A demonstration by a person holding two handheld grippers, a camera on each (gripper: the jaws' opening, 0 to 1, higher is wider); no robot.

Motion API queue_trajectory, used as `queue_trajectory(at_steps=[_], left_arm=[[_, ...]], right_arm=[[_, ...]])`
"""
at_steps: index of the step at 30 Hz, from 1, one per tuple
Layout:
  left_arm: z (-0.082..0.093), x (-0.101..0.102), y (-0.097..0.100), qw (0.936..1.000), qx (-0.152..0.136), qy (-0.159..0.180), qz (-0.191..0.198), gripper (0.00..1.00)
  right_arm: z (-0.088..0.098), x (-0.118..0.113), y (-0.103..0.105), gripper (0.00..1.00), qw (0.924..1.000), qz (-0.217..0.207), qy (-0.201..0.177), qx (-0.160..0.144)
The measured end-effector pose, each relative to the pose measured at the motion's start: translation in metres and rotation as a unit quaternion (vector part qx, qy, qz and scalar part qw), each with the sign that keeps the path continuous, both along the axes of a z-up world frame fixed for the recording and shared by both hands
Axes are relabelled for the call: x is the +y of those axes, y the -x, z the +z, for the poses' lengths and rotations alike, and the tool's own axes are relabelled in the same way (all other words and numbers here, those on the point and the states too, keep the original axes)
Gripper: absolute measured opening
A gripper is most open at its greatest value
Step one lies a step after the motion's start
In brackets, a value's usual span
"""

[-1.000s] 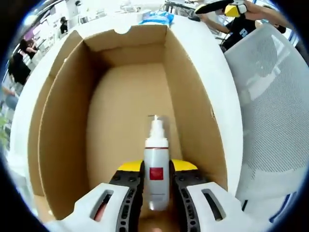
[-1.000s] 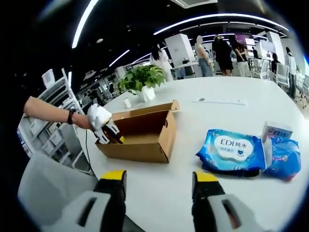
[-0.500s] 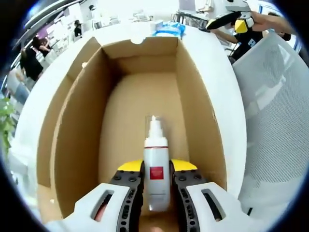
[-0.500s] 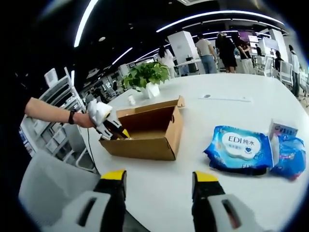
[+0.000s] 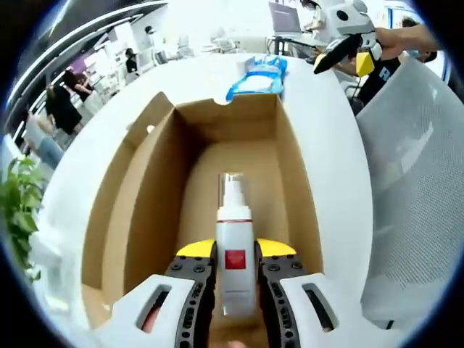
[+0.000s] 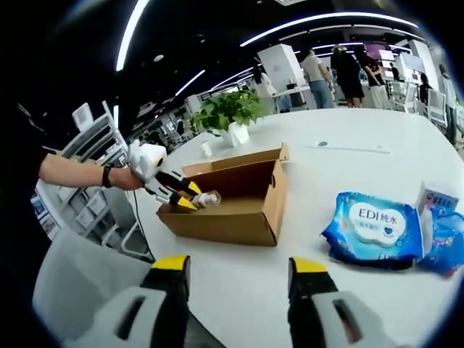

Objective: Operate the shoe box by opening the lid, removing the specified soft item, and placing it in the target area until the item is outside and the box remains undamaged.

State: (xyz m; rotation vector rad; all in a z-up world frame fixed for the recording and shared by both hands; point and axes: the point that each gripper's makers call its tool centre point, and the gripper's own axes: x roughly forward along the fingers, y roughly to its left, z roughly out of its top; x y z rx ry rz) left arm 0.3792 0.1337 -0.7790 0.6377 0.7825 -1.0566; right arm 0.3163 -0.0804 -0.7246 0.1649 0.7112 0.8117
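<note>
The left gripper [image 5: 235,272] has its yellow-tipped fingers [image 5: 196,250] clamped on the white body of a pump bottle [image 5: 234,250] with a red square label and a clear cap over its nozzle. In the left gripper view the bottle points along the fingers, over the near end of the open cardboard shoe box [image 5: 145,210], whose brown floor shows bare past the nozzle. In the right gripper view the same bottle [image 6: 206,197] sticks out sideways from the left gripper [image 6: 183,197] at about the height of the box's near rim [image 6: 217,217], with a bare forearm wearing a dark wristband [image 6: 106,175] behind it.

The right gripper [image 6: 235,279] hangs above the white surface [image 6: 319,174], well apart from the box, its two fingers [image 6: 170,272] spread wide with nothing between them.

On the surface beyond the box's far end lies a blue pack of wet wipes [image 5: 261,72]; in the right gripper view that pack [image 6: 373,228] reads "EDI", and a small white carton [image 6: 438,199] and a second blue packet [image 6: 448,246] lie just beside it. A potted green plant [image 6: 230,112] stands past the box, with a flat white strip [image 6: 349,147] lying further along the surface. A white mesh chair back [image 5: 413,188] stands right beside the surface's edge, close to the box's long side. People stand at desks in the background.
</note>
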Motion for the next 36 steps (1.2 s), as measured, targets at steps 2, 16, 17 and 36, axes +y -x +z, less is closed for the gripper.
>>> queue_trajectory(at_steps=[2,16,17,36], left_arm=[[0.004,-0.005,0.0,1.0,-0.007,0.004,-0.004,0.19],[0.03,-0.04,0.007,0.9982,-0.041,0.032,-0.03,0.19],[0.031,-0.042,0.007,0.9981,-0.043,0.033,-0.031,0.19],[0.06,-0.103,0.029,0.9889,-0.075,0.064,-0.112,0.19]], right_arm=[[0.001,0.002,-0.001,0.52,1.0,0.001,-0.003,0.002],[0.003,0.018,-0.004,0.51,0.9991,0.003,-0.039,0.017],[0.004,0.019,-0.004,0.51,0.999,0.002,-0.041,0.018],[0.011,0.036,-0.006,0.51,0.9959,0.014,-0.083,0.034]])
